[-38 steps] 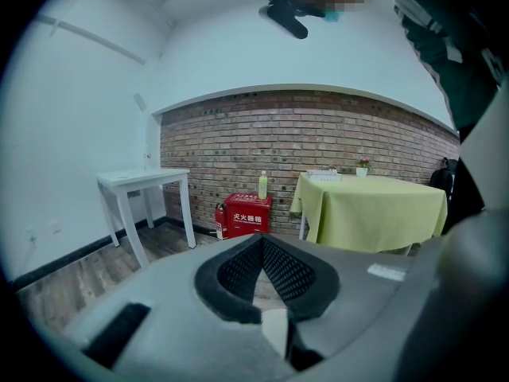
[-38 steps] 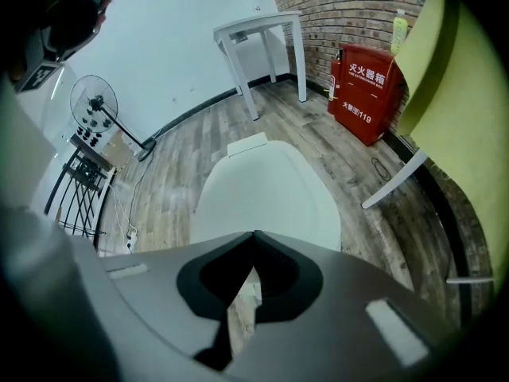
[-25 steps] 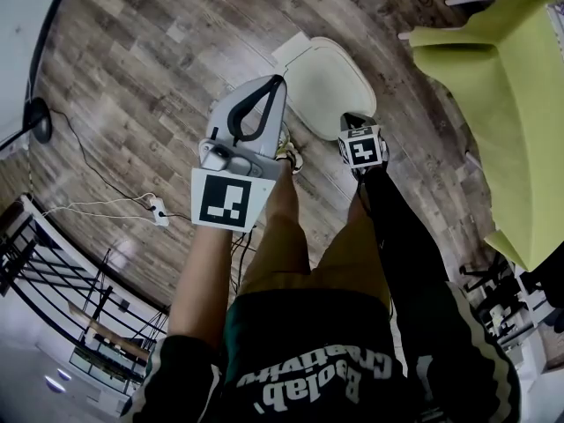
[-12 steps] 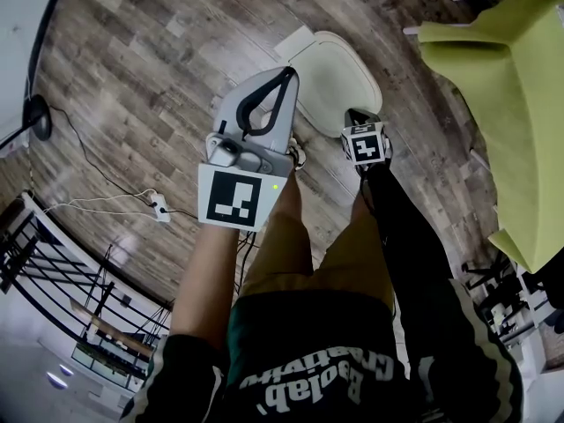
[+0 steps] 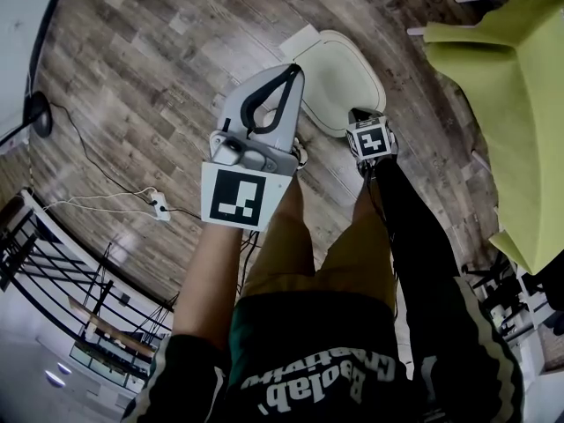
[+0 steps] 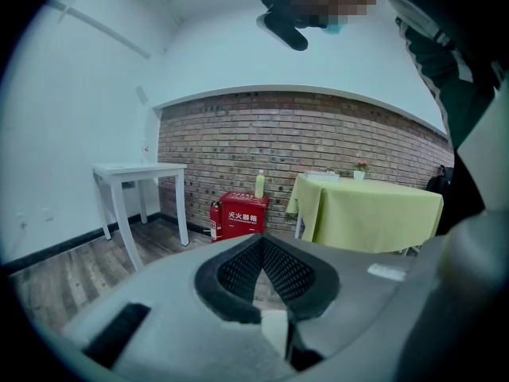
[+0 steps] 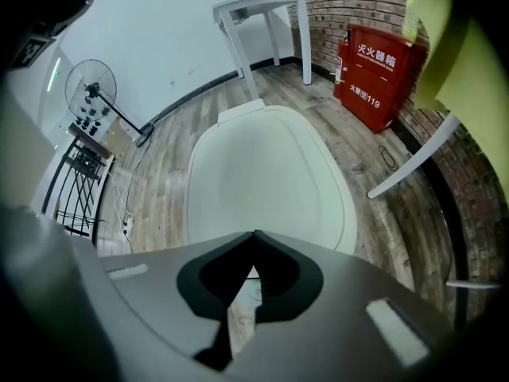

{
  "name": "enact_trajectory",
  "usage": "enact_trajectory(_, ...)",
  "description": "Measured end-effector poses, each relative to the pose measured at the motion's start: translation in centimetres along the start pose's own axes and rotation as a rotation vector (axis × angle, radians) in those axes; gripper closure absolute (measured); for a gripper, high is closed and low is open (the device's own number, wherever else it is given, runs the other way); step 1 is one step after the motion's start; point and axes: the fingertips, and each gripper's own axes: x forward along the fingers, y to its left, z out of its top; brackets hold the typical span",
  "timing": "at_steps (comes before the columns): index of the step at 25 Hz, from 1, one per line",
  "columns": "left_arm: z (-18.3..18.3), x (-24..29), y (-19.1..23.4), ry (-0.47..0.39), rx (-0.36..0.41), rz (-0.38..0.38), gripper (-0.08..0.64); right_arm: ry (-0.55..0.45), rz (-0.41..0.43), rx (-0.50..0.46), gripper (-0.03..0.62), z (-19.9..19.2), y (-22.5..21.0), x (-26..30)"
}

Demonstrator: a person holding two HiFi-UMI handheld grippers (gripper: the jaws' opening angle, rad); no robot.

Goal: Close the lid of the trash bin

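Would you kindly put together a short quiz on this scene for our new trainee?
1. True or false: the jaws of the right gripper stand wide apart.
2. The left gripper faces: A) the brick wall, B) the floor, C) a window.
3. What colour is the trash bin lid below the right gripper?
Key: 1 false, they are together; 2 A; 3 white.

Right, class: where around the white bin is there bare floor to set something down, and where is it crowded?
Free: wood-plank floor between the white oval-lidded trash bin and the black fan base; also the strip between bin and yellow-green tablecloth. Crowded: lower left, white power strip, cables, black wire rack.
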Motion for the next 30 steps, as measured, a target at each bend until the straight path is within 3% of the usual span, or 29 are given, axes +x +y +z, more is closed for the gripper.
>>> enact_trajectory(30,-0.9,-0.7,-0.6,0.007,-0.004,-0.006,0.555,-0.013,-0.006,0.015,0.588,-1.3,1.0,0.4)
